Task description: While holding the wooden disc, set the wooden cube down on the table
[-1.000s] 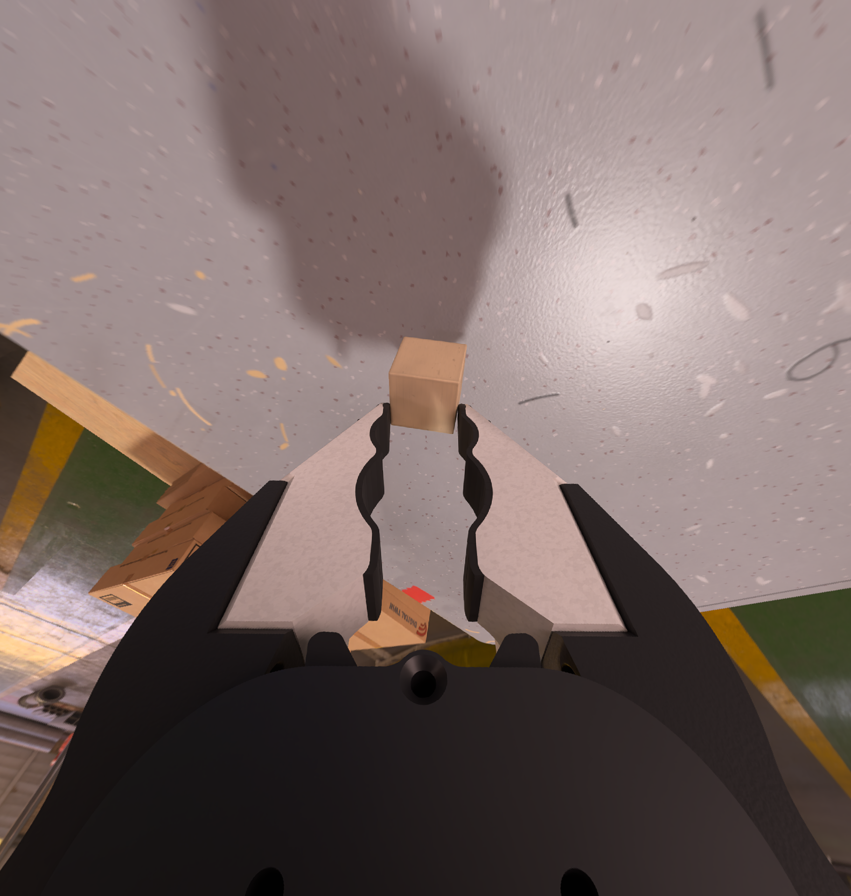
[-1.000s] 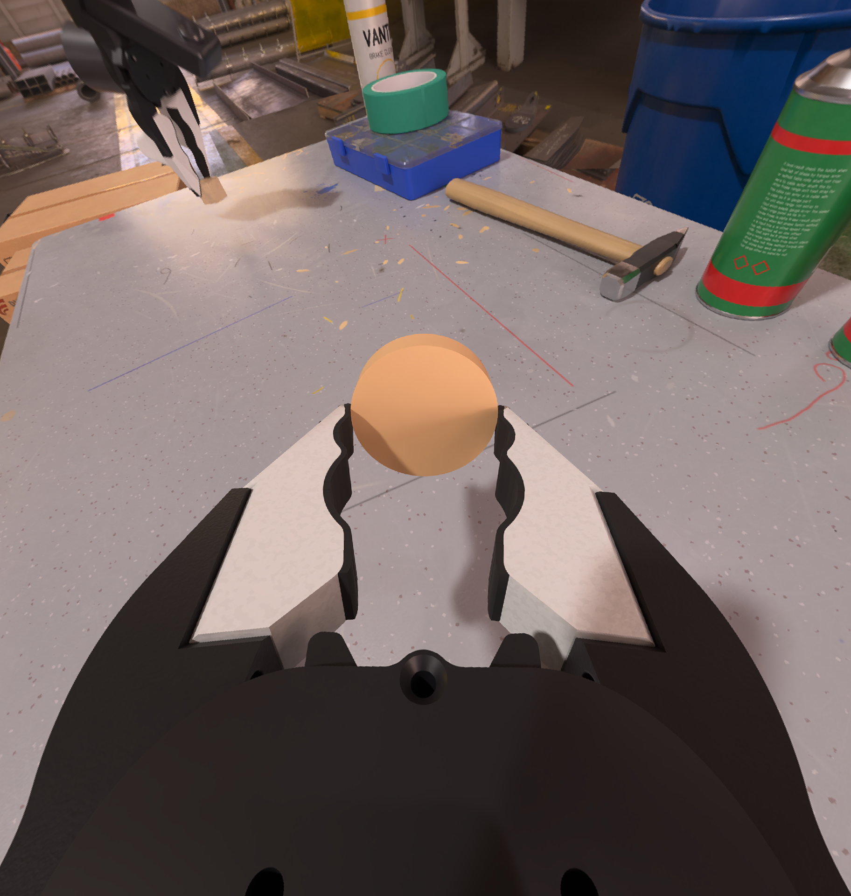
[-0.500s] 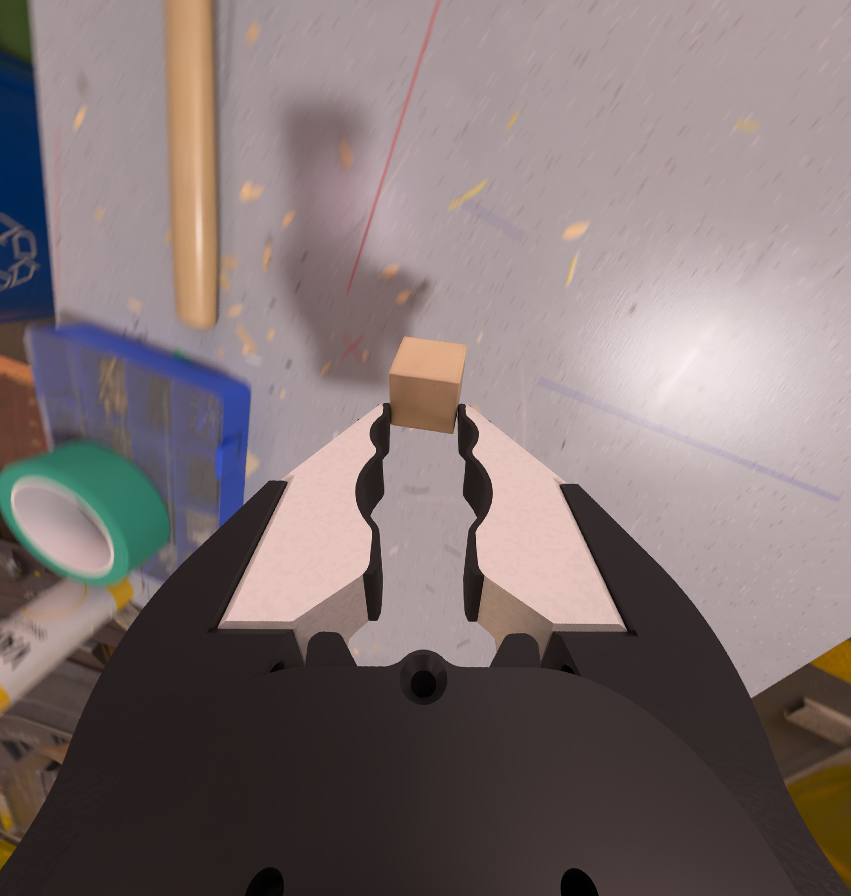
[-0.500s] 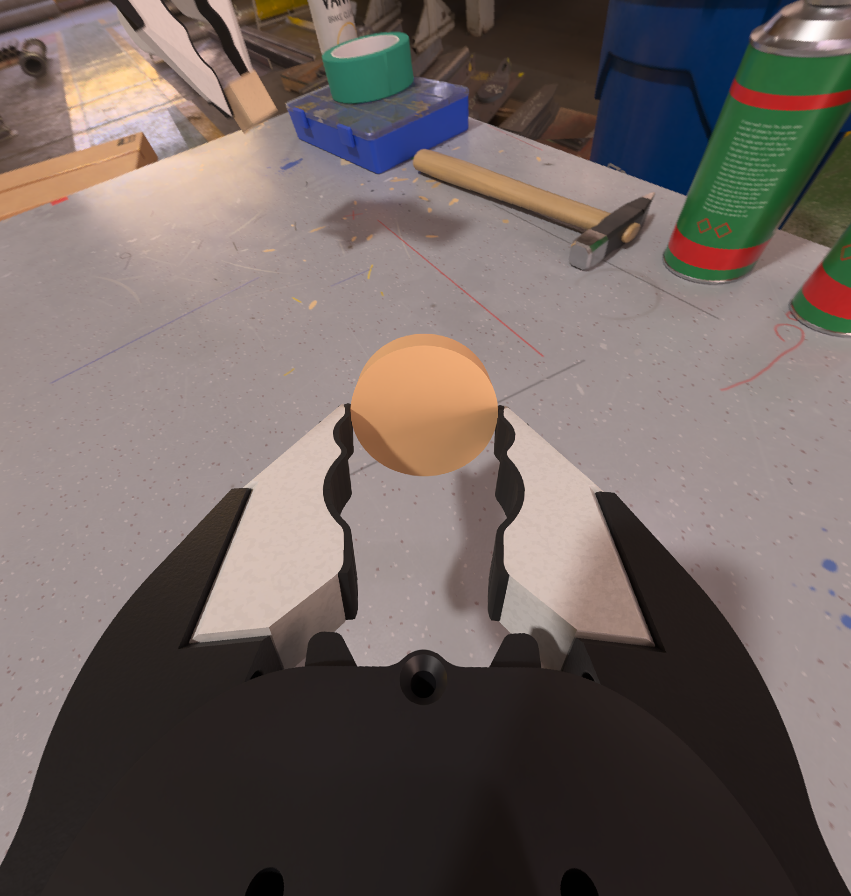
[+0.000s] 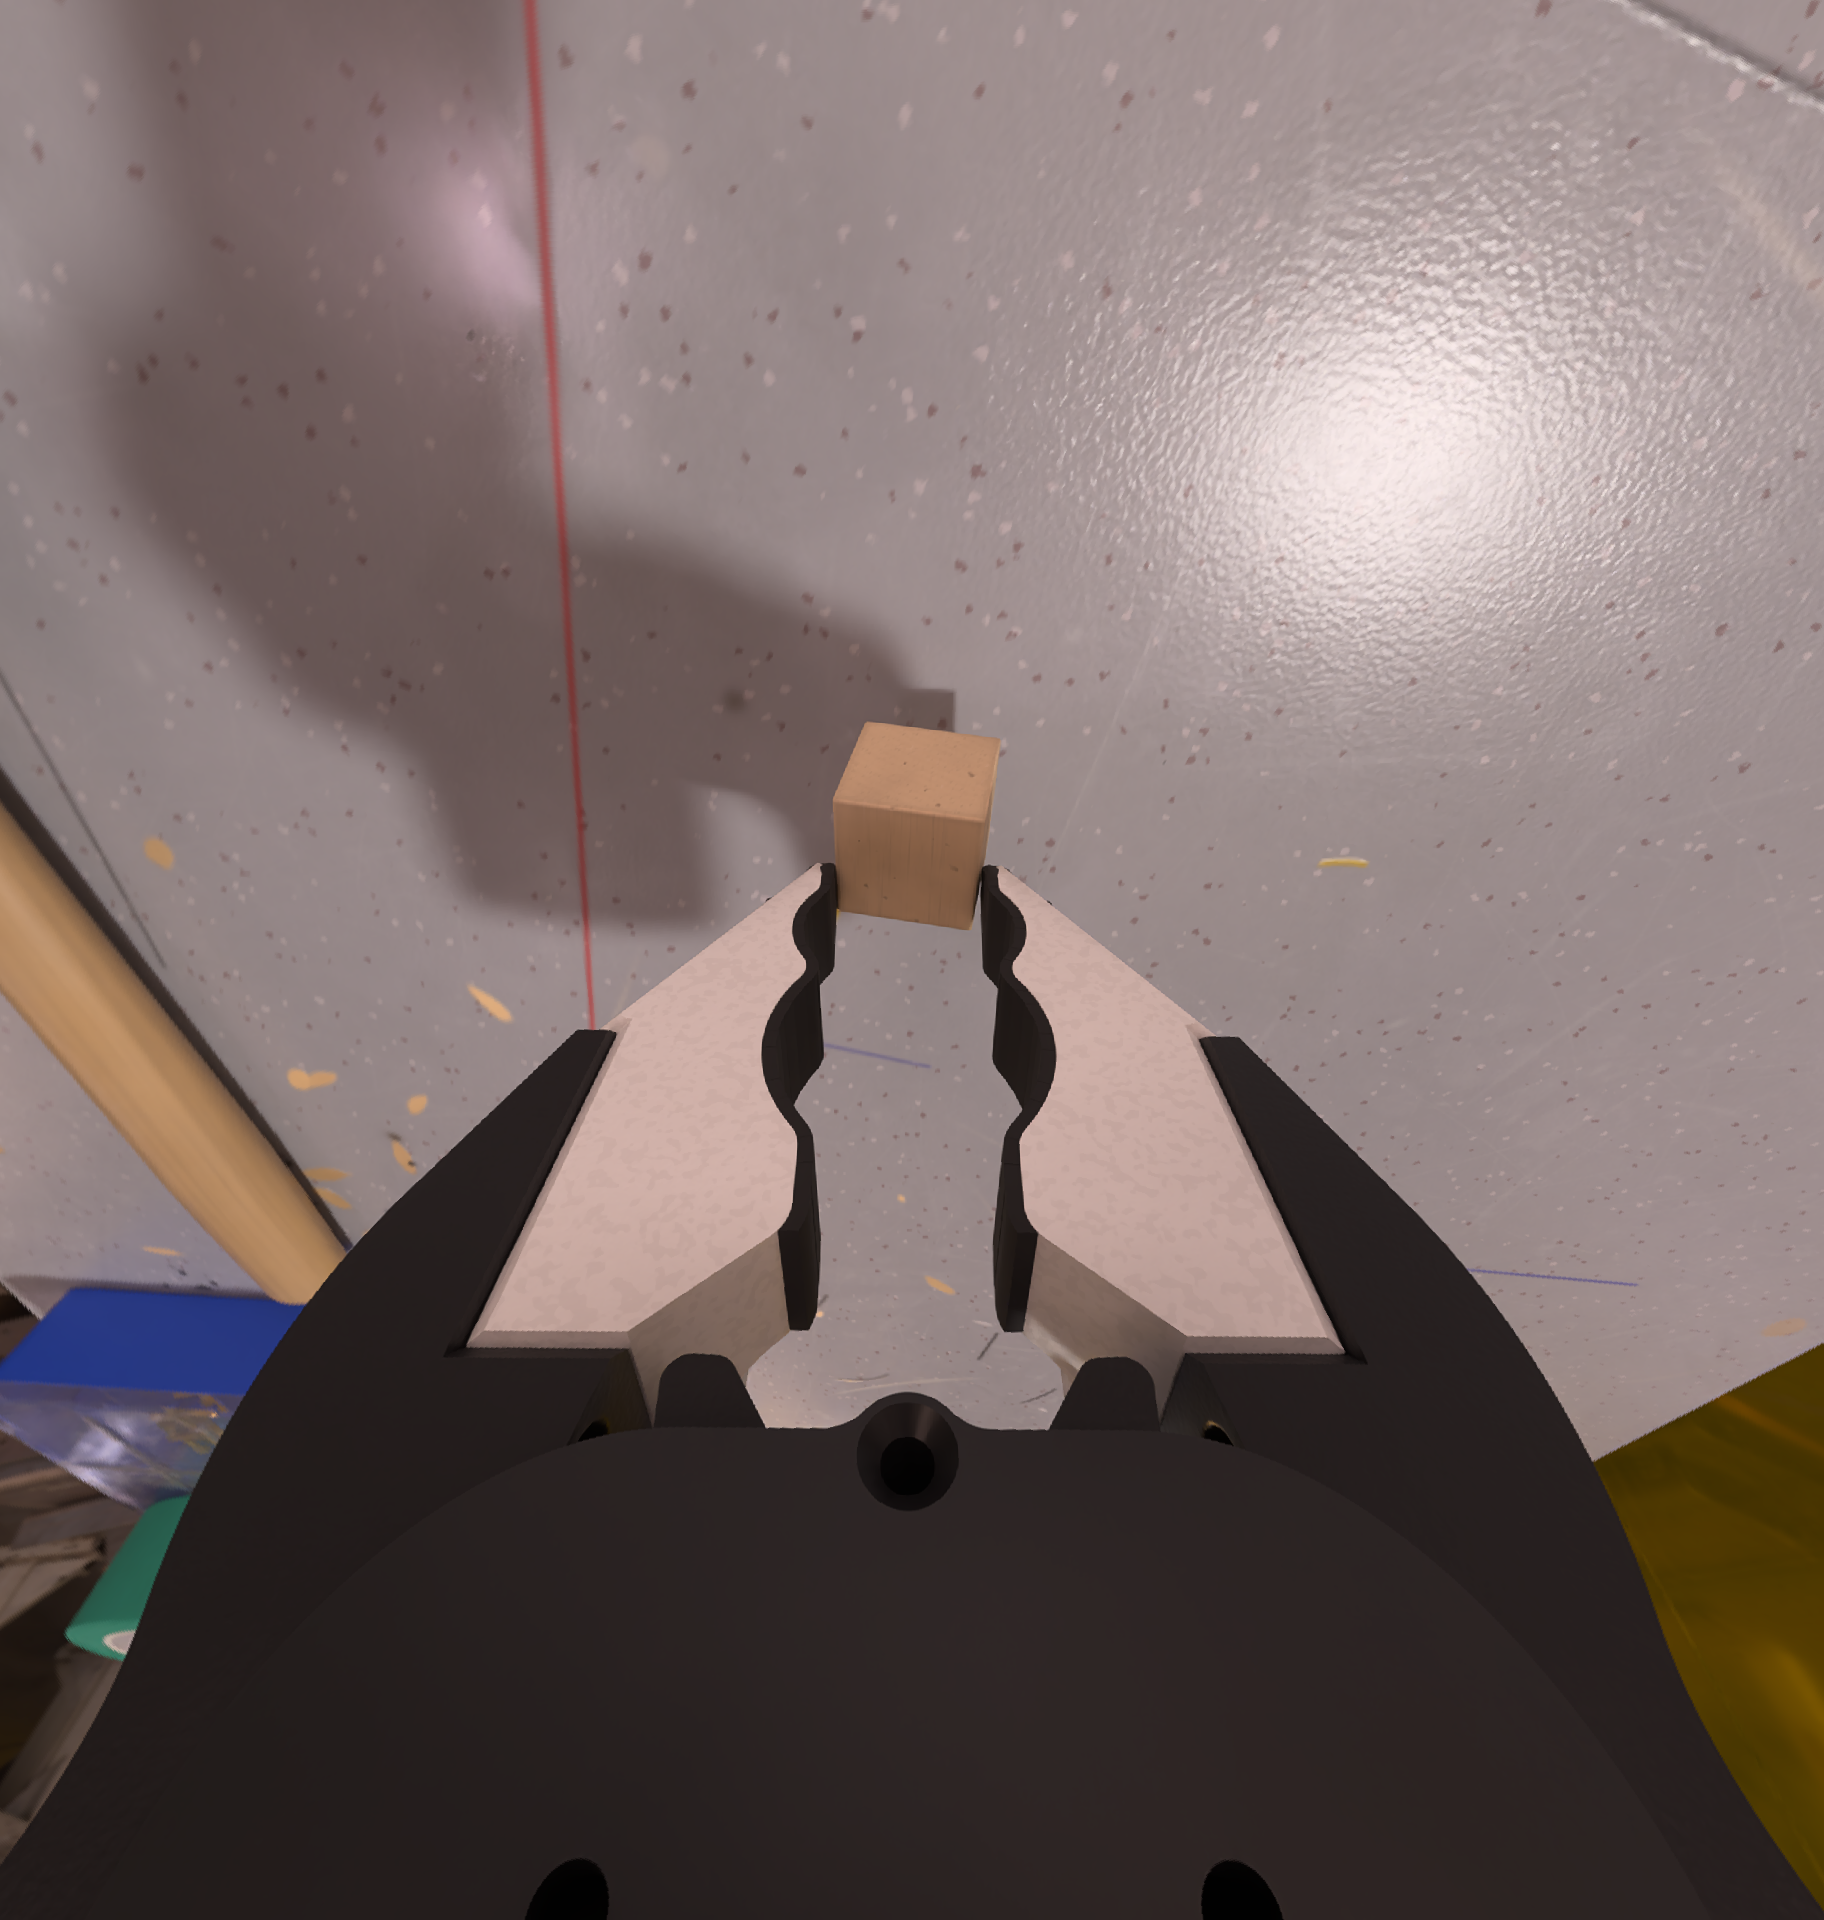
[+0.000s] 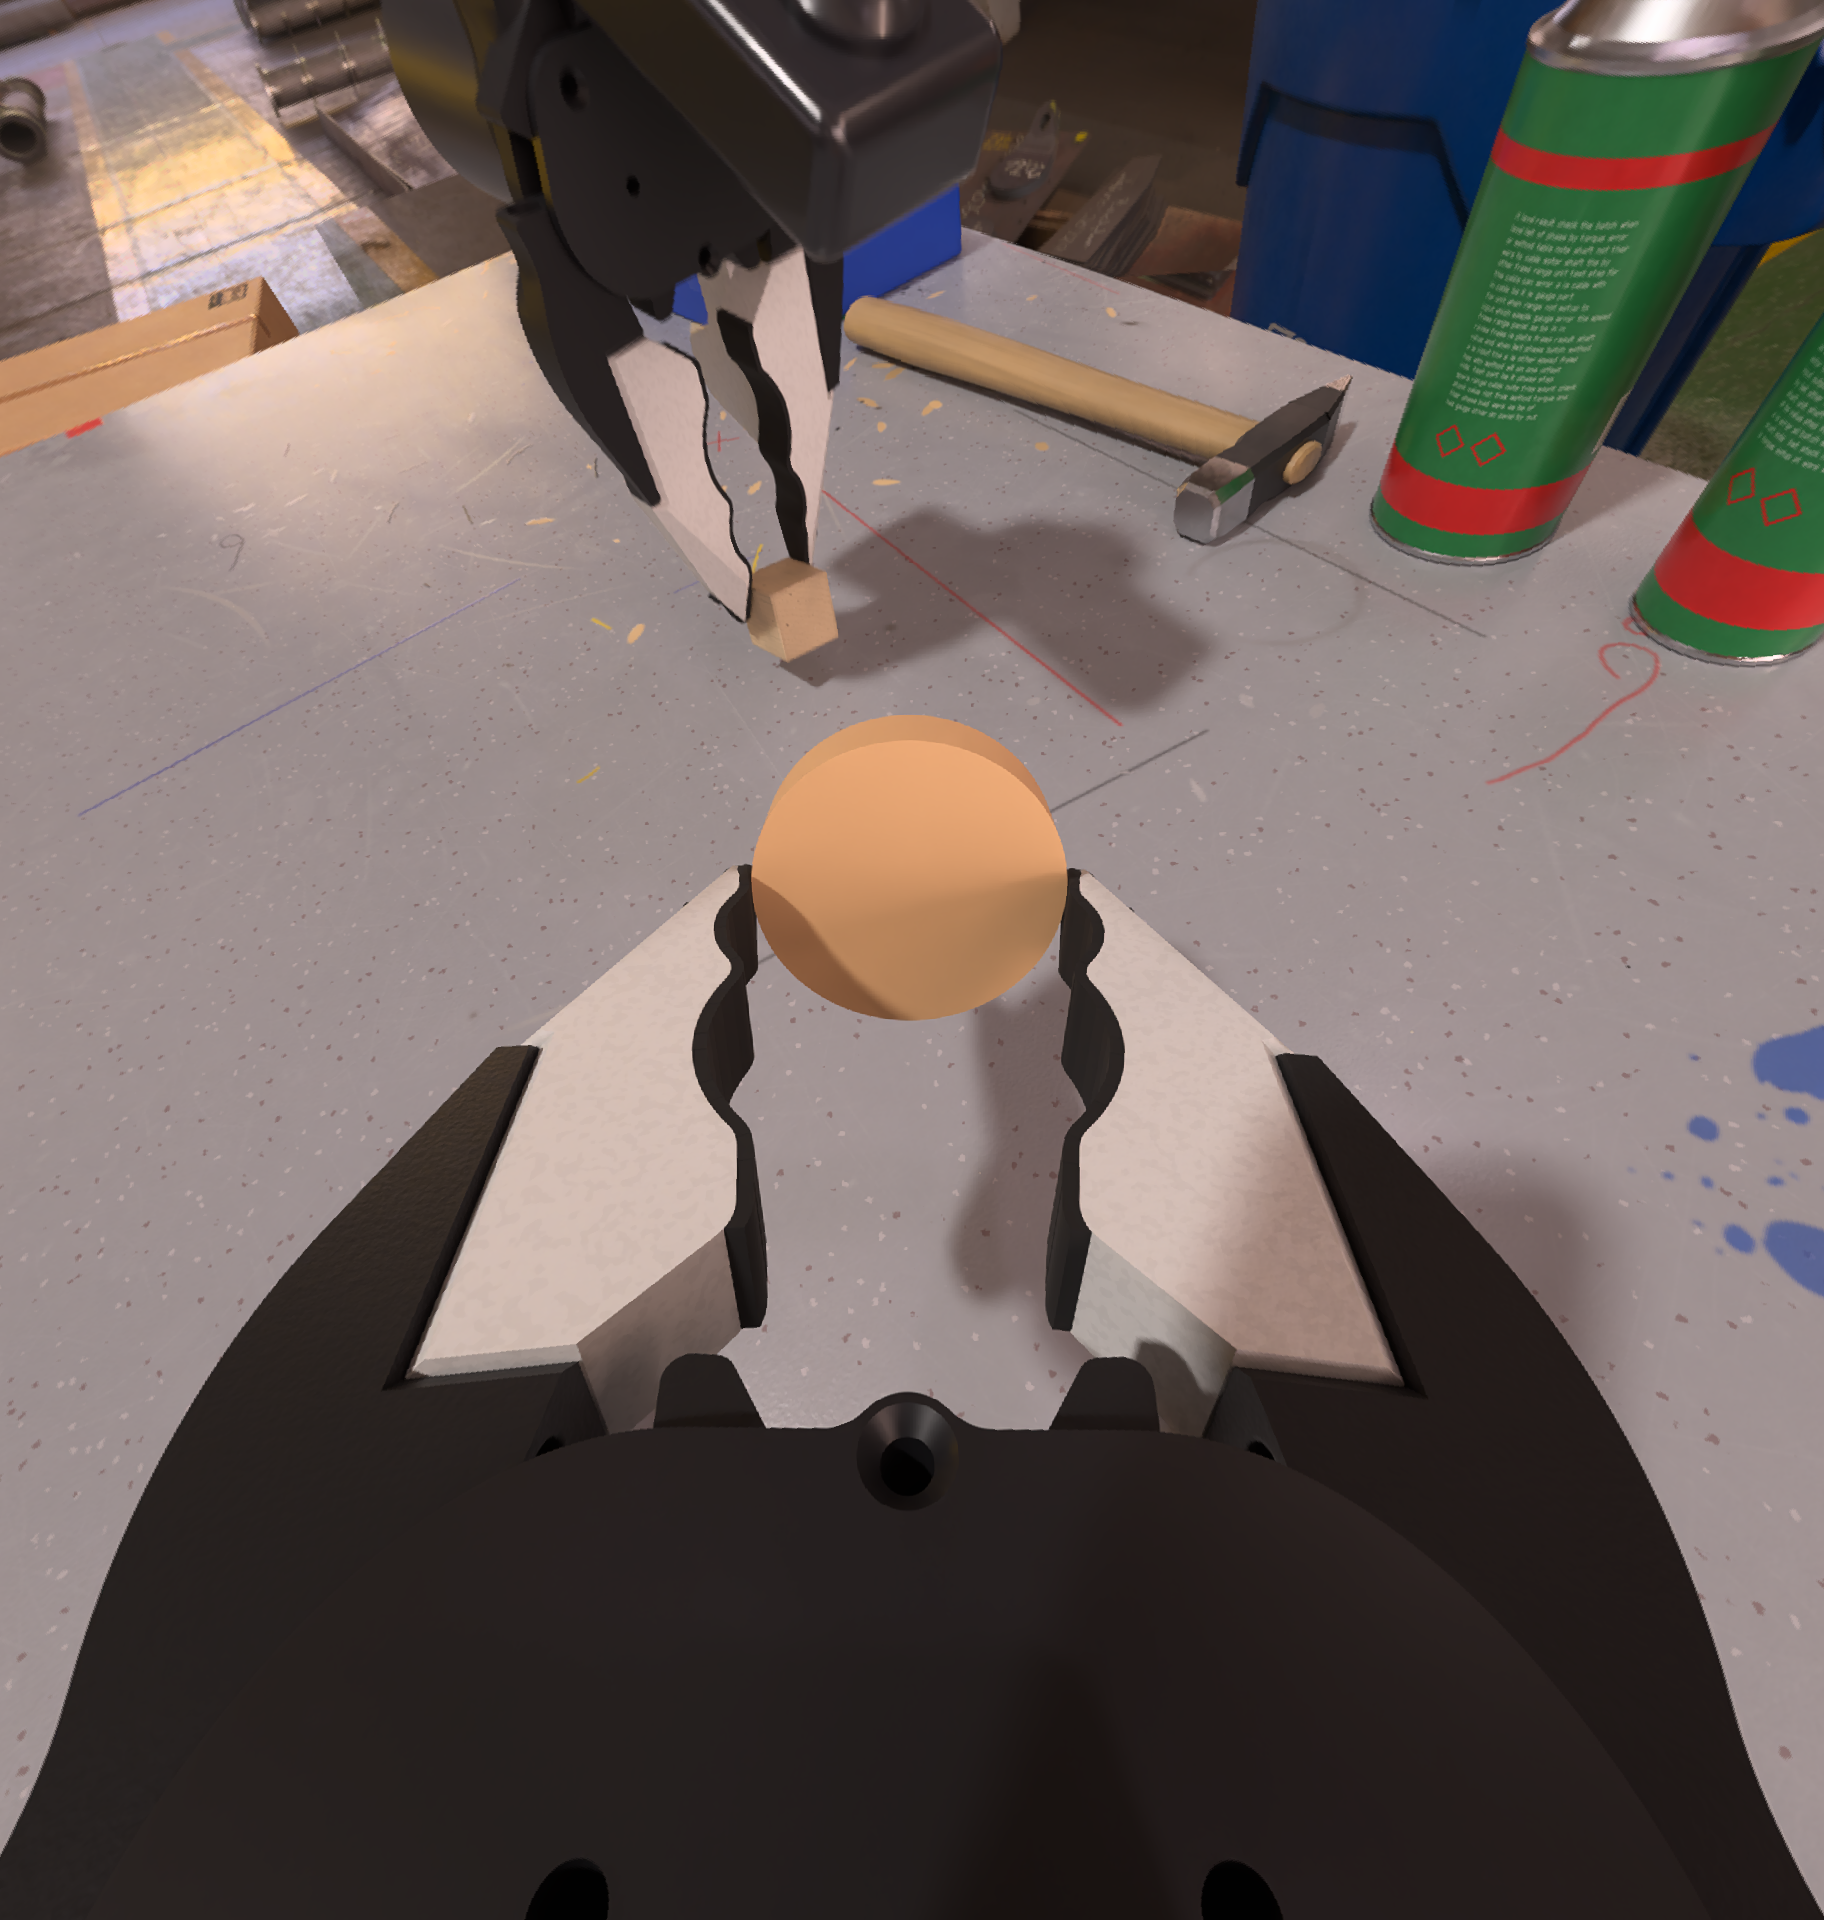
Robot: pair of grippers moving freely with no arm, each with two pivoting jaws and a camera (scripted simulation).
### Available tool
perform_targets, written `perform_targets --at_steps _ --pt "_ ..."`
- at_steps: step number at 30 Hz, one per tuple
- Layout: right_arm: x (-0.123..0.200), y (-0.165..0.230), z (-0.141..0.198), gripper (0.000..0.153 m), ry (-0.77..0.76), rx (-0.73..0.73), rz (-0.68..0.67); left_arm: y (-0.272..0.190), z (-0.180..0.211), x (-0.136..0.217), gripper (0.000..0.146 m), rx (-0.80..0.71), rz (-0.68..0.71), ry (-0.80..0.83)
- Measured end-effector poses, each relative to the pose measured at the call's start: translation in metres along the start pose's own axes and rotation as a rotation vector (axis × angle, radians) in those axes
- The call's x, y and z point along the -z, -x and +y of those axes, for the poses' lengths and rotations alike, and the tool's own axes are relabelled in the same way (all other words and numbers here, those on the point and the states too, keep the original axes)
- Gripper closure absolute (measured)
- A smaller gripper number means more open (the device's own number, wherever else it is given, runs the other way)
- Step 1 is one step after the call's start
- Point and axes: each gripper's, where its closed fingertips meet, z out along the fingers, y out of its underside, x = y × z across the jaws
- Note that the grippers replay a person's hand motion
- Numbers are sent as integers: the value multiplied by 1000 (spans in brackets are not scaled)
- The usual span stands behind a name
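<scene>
My left gripper point(image 5: 908, 883) is shut on a small wooden cube point(image 5: 916, 823) at its fingertips. In the right wrist view the left gripper point(image 6: 773, 592) points down in the middle of the grey table point(image 6: 368, 935), and the cube point(image 6: 794, 618) hangs just above the surface, over its shadow. My right gripper point(image 6: 908, 883) is shut on a round wooden disc point(image 6: 908, 868), held on edge above the near part of the table.
A hammer point(image 6: 1095, 400) lies at the back right; its handle point(image 5: 108, 1029) shows in the left wrist view. Two green and red spray cans point(image 6: 1573, 301) stand at the right. A blue parts box point(image 5: 129, 1371), a green tape roll point(image 5: 129, 1590) and cardboard boxes point(image 6: 108, 364) sit at the back.
My left gripper has swung in from the far left corner toward the table's middle and come down close to the surface, still holding the cube. My right gripper keeps the disc and has shifted slightly.
</scene>
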Motion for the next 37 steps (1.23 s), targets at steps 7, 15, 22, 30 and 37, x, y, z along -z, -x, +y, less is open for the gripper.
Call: perform_targets --at_steps 7,15,22,30,37 --pt "1 0 -1 94 -6 0 -5 -1 -7 -8 119 -5 -16 -4" --pt "-1 3 -2 94 -11 -5 -17 -3 -9 -8 103 -4 -68 -28" --pt "2 5 -5 94 -25 4 -14 13 51 65 88 166 -171 -305" --pt "-3 11 -7 94 -21 22 -28 46 323 106 94 554 -418 -201" --pt "-9 19 -10 94 -37 35 -56 24 443 12 91 586 -275 94"
